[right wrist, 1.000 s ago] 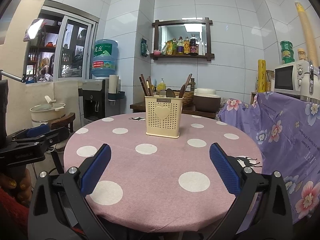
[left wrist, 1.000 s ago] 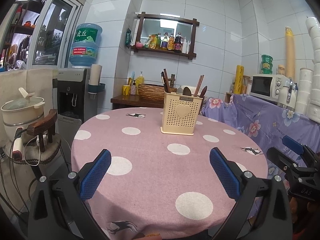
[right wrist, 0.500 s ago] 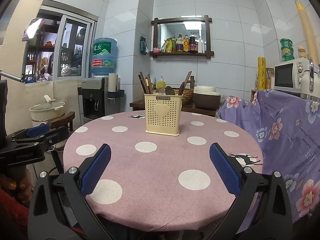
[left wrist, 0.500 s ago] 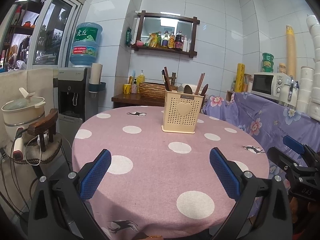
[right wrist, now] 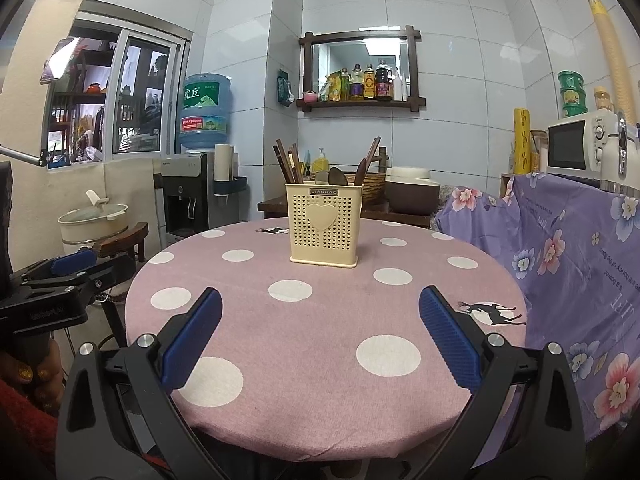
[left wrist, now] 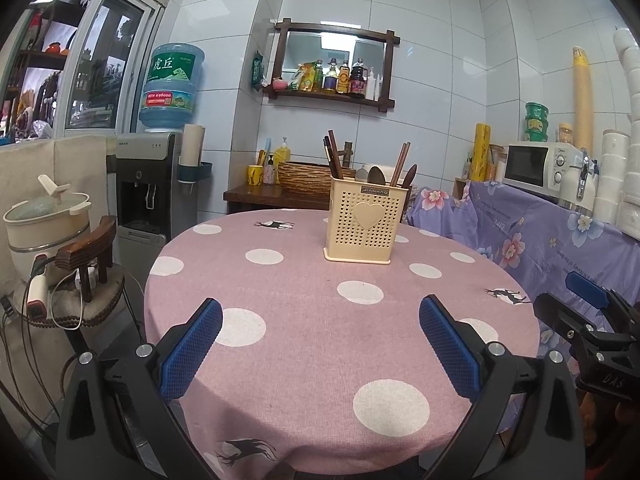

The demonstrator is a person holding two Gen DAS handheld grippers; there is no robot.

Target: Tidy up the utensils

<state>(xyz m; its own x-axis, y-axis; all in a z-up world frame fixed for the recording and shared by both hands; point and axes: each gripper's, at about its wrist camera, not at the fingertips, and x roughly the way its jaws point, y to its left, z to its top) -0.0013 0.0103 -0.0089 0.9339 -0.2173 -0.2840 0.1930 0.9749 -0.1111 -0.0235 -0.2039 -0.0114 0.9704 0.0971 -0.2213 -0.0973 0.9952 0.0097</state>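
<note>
A cream perforated utensil holder point(left wrist: 364, 227) point(right wrist: 325, 226) with a heart on its front stands upright on the far half of the round pink polka-dot table point(left wrist: 304, 320) point(right wrist: 320, 328). Brown chopsticks point(left wrist: 334, 156) point(right wrist: 286, 162) and wooden spoons point(left wrist: 376, 176) point(right wrist: 338, 176) stick out of its top. My left gripper point(left wrist: 320, 340) is open over the table's near edge, nothing between its blue pads. My right gripper point(right wrist: 320, 334) is open too, empty, well short of the holder. Each gripper shows at the side of the other's view.
A water dispenser point(left wrist: 154, 184) and a chair point(left wrist: 86, 264) with a pot point(left wrist: 44, 220) behind it stand left of the table. A purple floral cloth point(right wrist: 568, 248) covers the counter on the right, with a microwave point(left wrist: 538, 168). A wooden side table point(left wrist: 276, 196) lies behind.
Both cameras have tilted up and pulled back slightly, so the holder sits a little lower and smaller in view. Both grippers stay open and empty.
</note>
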